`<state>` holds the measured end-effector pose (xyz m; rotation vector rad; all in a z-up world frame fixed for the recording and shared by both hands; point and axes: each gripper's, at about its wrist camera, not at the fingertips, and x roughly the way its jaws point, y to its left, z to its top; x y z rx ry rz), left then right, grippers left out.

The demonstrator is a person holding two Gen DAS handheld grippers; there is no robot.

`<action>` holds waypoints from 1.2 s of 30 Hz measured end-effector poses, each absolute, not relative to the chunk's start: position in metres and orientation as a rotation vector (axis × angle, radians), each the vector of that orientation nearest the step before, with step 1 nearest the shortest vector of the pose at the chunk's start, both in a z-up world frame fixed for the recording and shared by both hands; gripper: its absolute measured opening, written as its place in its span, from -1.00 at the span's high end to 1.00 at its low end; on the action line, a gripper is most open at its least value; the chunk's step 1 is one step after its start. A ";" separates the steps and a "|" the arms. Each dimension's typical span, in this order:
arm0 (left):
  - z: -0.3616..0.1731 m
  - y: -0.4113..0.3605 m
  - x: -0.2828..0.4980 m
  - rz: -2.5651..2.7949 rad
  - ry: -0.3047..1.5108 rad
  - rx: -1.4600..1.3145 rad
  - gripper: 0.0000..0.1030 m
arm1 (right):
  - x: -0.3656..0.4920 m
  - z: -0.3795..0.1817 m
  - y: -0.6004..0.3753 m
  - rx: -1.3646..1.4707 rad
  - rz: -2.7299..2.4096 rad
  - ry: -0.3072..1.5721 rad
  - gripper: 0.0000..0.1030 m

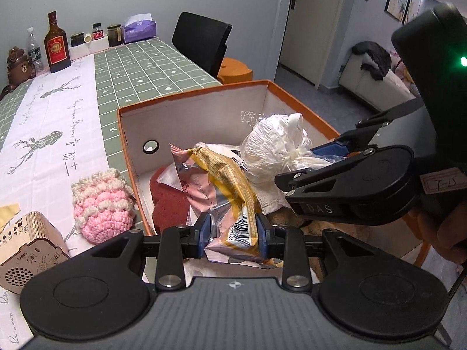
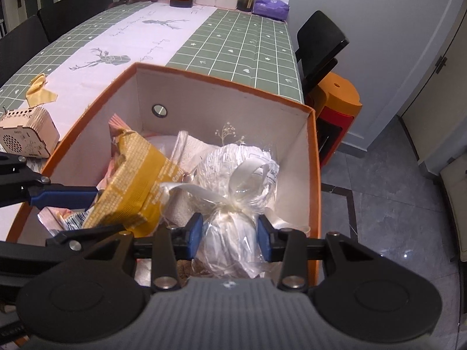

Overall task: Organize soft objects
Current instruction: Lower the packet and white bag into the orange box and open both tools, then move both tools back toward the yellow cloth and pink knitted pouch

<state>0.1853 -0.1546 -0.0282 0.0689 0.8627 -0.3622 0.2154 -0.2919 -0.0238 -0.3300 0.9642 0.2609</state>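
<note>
On the table (image 1: 163,67), box (image 2: 316,157) holds snack packet (image 1: 230,192), white bag (image 2: 233,175).

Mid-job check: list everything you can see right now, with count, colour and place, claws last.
Orange cardboard box: 1, white inside, on table edge.
Yellow-and-pink snack packet: 1, in box, held.
Clear-wrapped white bundle with ribbon: 1, in box, held.
Dark red soft item: 1, box bottom.
Pink-and-cream crocheted pouch: 1, on table left of box.
Wooden radio-shaped box: 1, tan, table's near left.
Yellow cloth: 1, on table.
Brown liquor bottle with red label: 1, far end.
Purple tissue pack: 1, far end.
Black chair: 1, beside table.
Left claw: shut on packet.
Right claw: shut on bundle.
</note>
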 end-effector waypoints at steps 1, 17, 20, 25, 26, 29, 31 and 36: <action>-0.029 -0.156 0.185 -0.361 0.867 0.076 0.28 | 0.215 -0.026 -0.291 -0.335 0.262 0.968 0.21; -0.019 -0.152 0.181 -0.379 0.841 0.071 -0.18 | 0.210 -0.020 -0.279 -0.445 0.246 0.954 -0.21; -0.014 -0.144 0.177 -0.389 0.835 0.046 -0.20 | 0.206 -0.014 -0.277 -0.474 0.235 0.943 -0.28; -0.002 -0.127 0.167 -0.397 0.798 -0.006 -0.22 | 0.195 -0.002 -0.273 -0.492 0.213 0.903 -0.30; 0.001 -0.124 0.164 -0.397 0.785 -0.014 -0.22 | 0.192 0.001 -0.273 -0.492 0.202 0.891 -0.31; 0.009 -0.114 0.155 -0.390 0.741 -0.041 -0.22 | 0.183 0.012 -0.270 -0.487 0.171 0.845 -0.41; 0.012 -0.105 0.148 -0.376 0.707 -0.055 -0.23 | 0.174 0.018 -0.268 -0.470 0.170 0.812 -0.42; 0.018 -0.081 0.131 -0.326 0.623 -0.077 -0.22 | 0.151 0.028 -0.260 -0.394 0.166 0.734 -0.42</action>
